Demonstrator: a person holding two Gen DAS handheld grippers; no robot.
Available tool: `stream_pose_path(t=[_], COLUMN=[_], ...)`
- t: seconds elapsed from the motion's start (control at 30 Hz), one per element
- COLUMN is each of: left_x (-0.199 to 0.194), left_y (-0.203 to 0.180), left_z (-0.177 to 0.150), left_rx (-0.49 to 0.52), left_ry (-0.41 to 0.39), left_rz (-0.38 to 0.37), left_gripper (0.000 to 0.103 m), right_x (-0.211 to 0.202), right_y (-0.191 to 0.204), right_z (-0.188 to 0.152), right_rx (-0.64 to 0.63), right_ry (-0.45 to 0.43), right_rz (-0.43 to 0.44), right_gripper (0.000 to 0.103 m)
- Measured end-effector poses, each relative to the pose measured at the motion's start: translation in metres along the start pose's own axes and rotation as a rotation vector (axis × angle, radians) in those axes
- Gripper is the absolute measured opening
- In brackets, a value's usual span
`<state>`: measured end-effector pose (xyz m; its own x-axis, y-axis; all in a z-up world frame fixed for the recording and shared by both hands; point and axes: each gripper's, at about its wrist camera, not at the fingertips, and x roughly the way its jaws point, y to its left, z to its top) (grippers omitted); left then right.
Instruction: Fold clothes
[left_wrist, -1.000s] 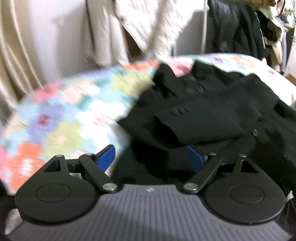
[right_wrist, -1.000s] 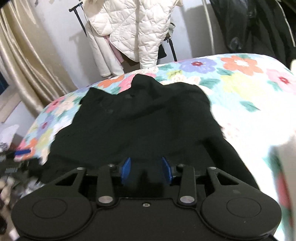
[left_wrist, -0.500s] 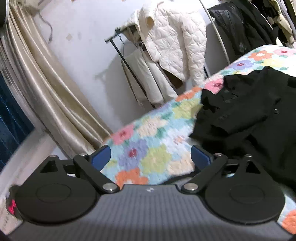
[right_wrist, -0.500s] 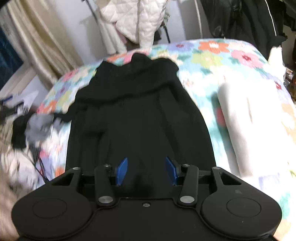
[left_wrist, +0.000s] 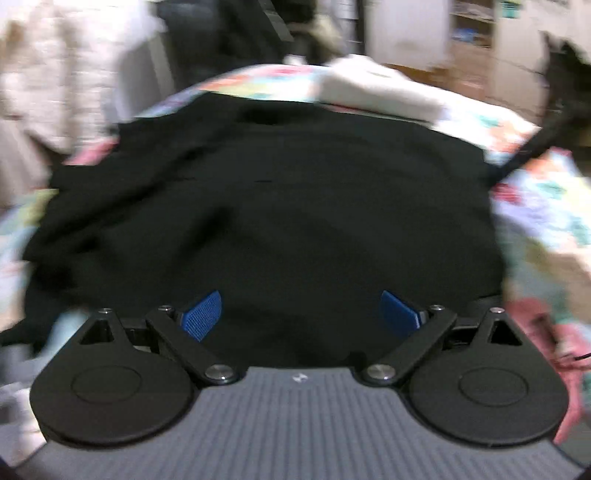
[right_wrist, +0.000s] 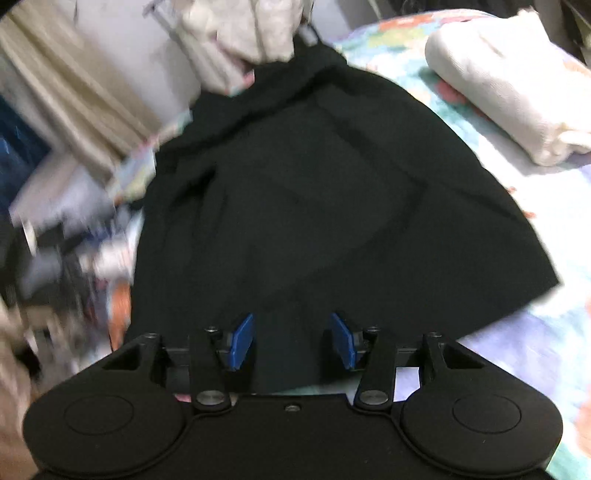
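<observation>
While spread wide, left tool (left_wrist: 301, 315), over black garment (left_wrist: 280, 206)

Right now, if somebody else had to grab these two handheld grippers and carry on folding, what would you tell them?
Left gripper: open, empty, hovering over the near edge of the black garment.
Right gripper: open, black cloth lies between its fingers, but nothing is clamped.
The garment lies spread on the floral bedspread, with bunched folds toward its far end; how far folding has got is hard to tell through the blur.
A folded cream item already sits beside it.
Left to do: grip the near hem and finish folding the black garment.
</observation>
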<state>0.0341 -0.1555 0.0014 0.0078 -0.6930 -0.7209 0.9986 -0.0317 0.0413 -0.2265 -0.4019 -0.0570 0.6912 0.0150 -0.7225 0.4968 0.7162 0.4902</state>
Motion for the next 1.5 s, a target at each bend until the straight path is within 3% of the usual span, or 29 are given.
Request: stream_pose_path(t=[0.1, 0.23, 0.27, 0.3, 0.33, 0.37, 0.4, 0.43, 0.47, 0.5, 0.53, 0.77, 0.93, 0.97, 1.0, 1.03, 1.1, 1.13, 1.2, 1.3, 1.4, 1.5], left_x=[0.016, 0.032, 0.037, 0.041, 0.047, 0.053, 0.057, 0.057, 0.052, 0.048, 0.044, 0.030, 0.014, 0.010, 0.005, 0.003, -0.006, -0.010, -0.012, -0.007, 0.001, 0.004], left_y=[-0.026, -0.055, -0.062, -0.069, -0.072, -0.073, -0.074, -0.072, -0.065, -0.058, -0.053, -0.053, -0.045, -0.040, -0.035, -0.028, -0.014, -0.007, 0.014, 0.050, 0.071, 0.071], left_z=[0.013, 0.016, 0.014, 0.012, 0.009, 0.005, 0.001, -0.001, -0.002, -0.002, -0.003, -0.026, -0.020, -0.017, -0.015, -0.013, -0.014, -0.015, -0.018, -0.035, -0.060, -0.066], left_rx=[0.072, 0.131, 0.133, 0.136, 0.147, 0.162, 0.177, 0.169, 0.128, 0.087, 0.046, 0.013, -0.015, -0.028, -0.037, -0.042, -0.061, -0.074, -0.146, -0.383, -0.567, -0.596], left_ry=[-0.006, 0.045, 0.067, 0.089, 0.115, 0.141, 0.165, 0.163, 0.153, 0.145, 0.163, 0.260, 0.239, 0.234, 0.236, 0.238, 0.244, 0.250, 0.286, 0.340, 0.351, 0.322], left_rz=[-0.077, -0.172, -0.190, -0.208, -0.211, -0.205, -0.199, -0.211, -0.256, -0.301, -0.340, -0.445, -0.455, -0.445, -0.431, -0.405, -0.331, -0.289, -0.230, -0.187, -0.227, -0.244], left_gripper=[0.095, 0.095, 0.095, 0.095, 0.095, 0.093, 0.070, 0.041, 0.029, 0.008, 0.001, 0.001, 0.005, 0.009, 0.022, 0.042, 0.057, 0.058, 0.066, 0.071, 0.071, 0.076], right_x=[0.034, 0.060, 0.063, 0.064, 0.064, 0.061, 0.055, 0.046, 0.036, 0.027, 0.018, 0.007, 0.005, 0.003, 0.000, -0.005, -0.020, -0.026, -0.035, -0.042, -0.043, -0.029], right_y=[-0.017, -0.028, -0.025, -0.021, -0.015, -0.006, 0.003, 0.006, 0.009, 0.011, 0.011, -0.014, 0.000, -0.001, -0.005, -0.010, -0.020, -0.024, -0.031, -0.049, -0.072, -0.100], right_z=[0.013, 0.022, 0.022, 0.022, 0.021, 0.019, 0.016, 0.012, 0.008, 0.003, -0.002, -0.035, -0.033, -0.032, -0.031, -0.032, -0.037, -0.040, -0.046, -0.055, -0.061, -0.060], right_rx=[0.108, 0.206, 0.202, 0.170, 0.112, 0.041, -0.024, -0.026, -0.020, -0.015, -0.011, 0.121, -0.015, -0.022, -0.003, 0.034, 0.110, 0.146, 0.228, 0.362, 0.470, 0.468], right_ry=[-0.031, -0.117, -0.140, -0.154, -0.159, -0.171, -0.186, -0.195, -0.203, -0.211, -0.211, -0.148, -0.110, -0.092, -0.077, -0.088, -0.144, -0.170, -0.229, -0.298, -0.362, -0.356], right_rz=[-0.008, 0.026, 0.033, 0.027, 0.017, 0.009, 0.012, 0.030, 0.050, 0.069, 0.062, -0.044, -0.184, -0.214, -0.219, -0.211, -0.168, -0.150, -0.136, -0.119, -0.093, -0.031], right_gripper=[0.061, 0.061, 0.057, 0.030, 0.012, 0.004, 0.004, 0.004, 0.003, 0.003, 0.003, 0.003, 0.001, 0.002, 0.002, 0.004, 0.015, 0.022, 0.059, 0.062, 0.064, 0.063])
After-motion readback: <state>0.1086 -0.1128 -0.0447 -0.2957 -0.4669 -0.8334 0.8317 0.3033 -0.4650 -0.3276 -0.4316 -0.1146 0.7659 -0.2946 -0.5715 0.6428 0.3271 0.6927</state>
